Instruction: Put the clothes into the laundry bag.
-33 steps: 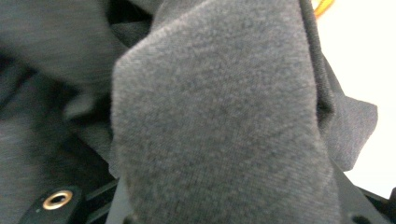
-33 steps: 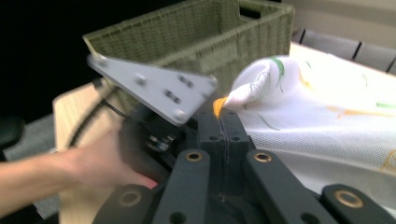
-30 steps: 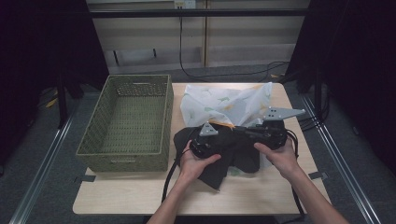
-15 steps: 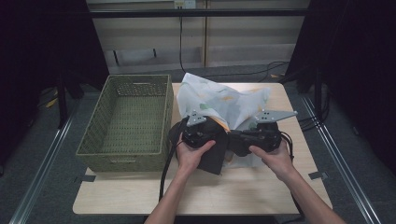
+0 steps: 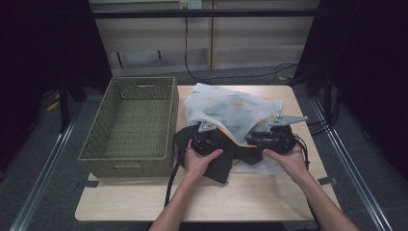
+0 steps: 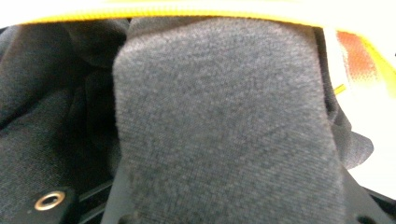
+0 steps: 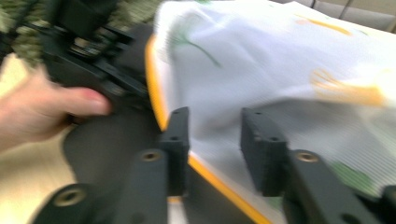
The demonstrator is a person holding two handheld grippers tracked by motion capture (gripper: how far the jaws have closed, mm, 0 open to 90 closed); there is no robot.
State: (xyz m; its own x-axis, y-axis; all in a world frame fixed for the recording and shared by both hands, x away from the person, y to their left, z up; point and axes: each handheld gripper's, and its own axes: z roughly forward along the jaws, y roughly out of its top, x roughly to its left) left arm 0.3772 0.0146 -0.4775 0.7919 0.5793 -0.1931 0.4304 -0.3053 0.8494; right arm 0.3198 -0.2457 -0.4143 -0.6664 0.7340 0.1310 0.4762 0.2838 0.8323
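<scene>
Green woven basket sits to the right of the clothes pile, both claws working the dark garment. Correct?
Not quite: the high view shows the basket to the left of the clothes pile. The left claw and right claw are at the dark garment.

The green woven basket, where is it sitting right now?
In the high view the green woven basket sits on the left part of the table, just left of the dark cloth and the white patterned cloth.
</scene>
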